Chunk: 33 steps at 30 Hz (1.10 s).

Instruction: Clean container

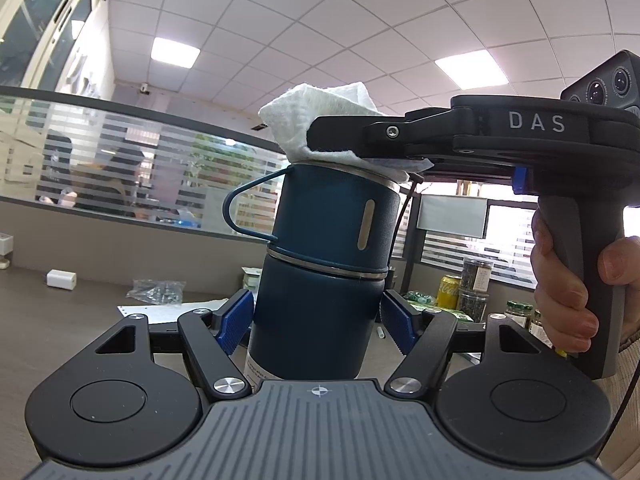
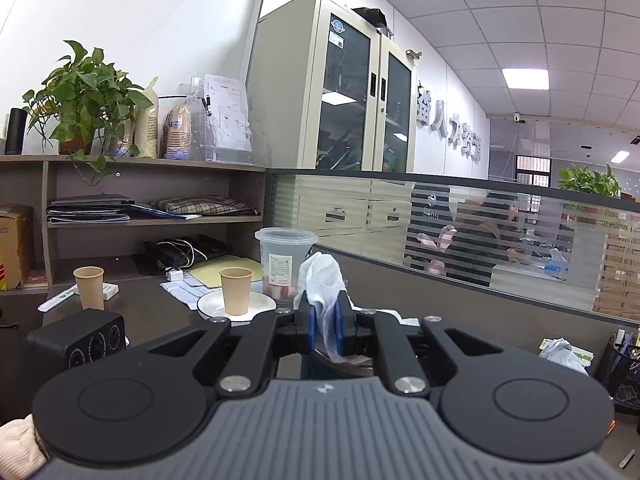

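Note:
A dark blue metal container (image 1: pixel 320 276) with a wire handle stands upright between my left gripper's (image 1: pixel 316 318) blue pads (image 1: pixel 234 322). The pads sit close to its sides with a small gap showing, so the grip is unclear. My right gripper (image 2: pixel 325 330), also in the left wrist view (image 1: pixel 332 136), is shut on a white cloth (image 2: pixel 322 276). It holds the cloth (image 1: pixel 320 120) on the container's open top. The container's rim (image 2: pixel 344 362) shows just below the right gripper's fingers.
Behind the container, on the desk (image 1: pixel 60 320), lie a bag of screws (image 1: pixel 158 290), a white adapter (image 1: pixel 61 279), jars and a soda can (image 1: pixel 448 290). In the right wrist view, two paper cups (image 2: pixel 236 290), a plate (image 2: pixel 212 306), a plastic cup (image 2: pixel 285 260) and a black speaker (image 2: pixel 80 340) stand ahead.

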{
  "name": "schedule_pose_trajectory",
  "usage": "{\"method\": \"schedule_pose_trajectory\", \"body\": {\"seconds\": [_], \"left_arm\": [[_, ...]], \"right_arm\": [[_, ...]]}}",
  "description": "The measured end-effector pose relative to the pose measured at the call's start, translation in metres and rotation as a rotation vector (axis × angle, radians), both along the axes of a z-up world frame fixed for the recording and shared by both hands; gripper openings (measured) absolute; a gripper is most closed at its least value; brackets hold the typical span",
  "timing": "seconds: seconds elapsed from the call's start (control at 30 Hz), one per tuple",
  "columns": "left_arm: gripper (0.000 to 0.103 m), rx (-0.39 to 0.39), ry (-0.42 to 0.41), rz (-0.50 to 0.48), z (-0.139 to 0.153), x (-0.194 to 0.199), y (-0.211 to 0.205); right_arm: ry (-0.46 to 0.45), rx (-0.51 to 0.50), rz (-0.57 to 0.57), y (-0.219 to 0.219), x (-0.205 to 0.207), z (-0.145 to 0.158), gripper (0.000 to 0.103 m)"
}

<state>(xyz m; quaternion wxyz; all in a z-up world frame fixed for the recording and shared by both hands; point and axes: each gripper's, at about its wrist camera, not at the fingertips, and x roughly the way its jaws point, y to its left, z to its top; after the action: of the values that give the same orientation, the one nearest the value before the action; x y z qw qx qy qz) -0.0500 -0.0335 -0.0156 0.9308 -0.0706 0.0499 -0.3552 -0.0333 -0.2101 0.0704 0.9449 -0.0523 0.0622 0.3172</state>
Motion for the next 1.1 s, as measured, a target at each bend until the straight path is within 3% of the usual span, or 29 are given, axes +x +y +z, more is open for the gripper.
{"method": "schedule_pose_trajectory", "body": {"seconds": [1.1], "left_arm": [[0.075, 0.014, 0.009, 0.006, 0.003, -0.004, 0.001]], "right_arm": [[0.003, -0.004, -0.036, 0.005, 0.016, 0.003, 0.009]]}}
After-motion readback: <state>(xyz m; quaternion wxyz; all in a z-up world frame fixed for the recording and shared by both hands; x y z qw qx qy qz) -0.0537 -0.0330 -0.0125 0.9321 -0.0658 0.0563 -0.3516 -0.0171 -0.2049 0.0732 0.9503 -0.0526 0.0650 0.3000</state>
